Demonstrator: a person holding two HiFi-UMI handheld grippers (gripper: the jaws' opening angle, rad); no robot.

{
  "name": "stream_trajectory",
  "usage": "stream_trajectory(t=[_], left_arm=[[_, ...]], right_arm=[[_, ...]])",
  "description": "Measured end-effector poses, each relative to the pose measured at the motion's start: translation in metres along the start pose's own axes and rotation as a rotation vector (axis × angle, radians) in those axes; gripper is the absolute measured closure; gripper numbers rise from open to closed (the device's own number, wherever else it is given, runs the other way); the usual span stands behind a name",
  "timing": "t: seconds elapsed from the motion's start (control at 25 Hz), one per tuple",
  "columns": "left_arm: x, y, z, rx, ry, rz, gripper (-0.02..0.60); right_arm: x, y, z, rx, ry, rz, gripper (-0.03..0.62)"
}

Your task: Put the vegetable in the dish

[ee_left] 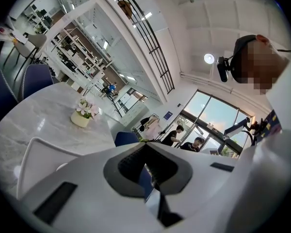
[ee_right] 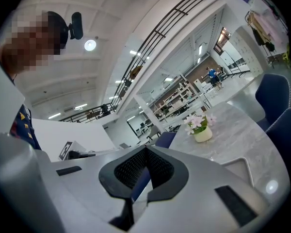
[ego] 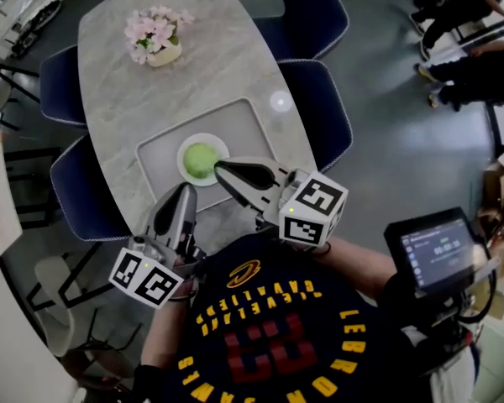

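Left tongs (ego: 186, 193) are pinched closed with nothing in them, over the near edge of the marble surface (ego: 227, 65). The green vegetable (ego: 200, 158) is sitting in the white dish (ego: 203, 138) on the grey tray (ego: 244, 124). Right tongs (ego: 221, 169) are closed and empty too, tips at the dish's near-right rim.

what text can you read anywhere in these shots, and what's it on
"CLEVELAND CAVALIERS": on the shirt, upside down in the head view.
"LEBRON": same shirt, curving down its right side.
Yellow letters on the shirt's left side: partly cut off, unreadable.
Large red shirt number: too dark to read.
Screen: digits too blurred.
Blue sign by the windows: too small.
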State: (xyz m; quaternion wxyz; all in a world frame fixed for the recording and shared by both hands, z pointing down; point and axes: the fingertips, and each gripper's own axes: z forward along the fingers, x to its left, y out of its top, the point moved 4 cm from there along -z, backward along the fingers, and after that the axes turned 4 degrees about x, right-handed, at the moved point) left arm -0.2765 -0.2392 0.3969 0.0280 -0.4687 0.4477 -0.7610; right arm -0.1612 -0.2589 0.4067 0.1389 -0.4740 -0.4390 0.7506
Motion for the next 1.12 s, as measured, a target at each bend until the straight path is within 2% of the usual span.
stream_trajectory(t=[0.36,1.12], left_arm=[[-0.010,0.005,-0.003,-0.002,0.021,-0.019,0.581],[-0.002,0.003,-0.001,0.003,0.026,-0.047,0.581]], right_arm=[[0.005,0.007,-0.007,0.006,-0.001,0.021,0.589],[-0.005,0.001,-0.005,0.012,-0.024,0.067,0.589]])
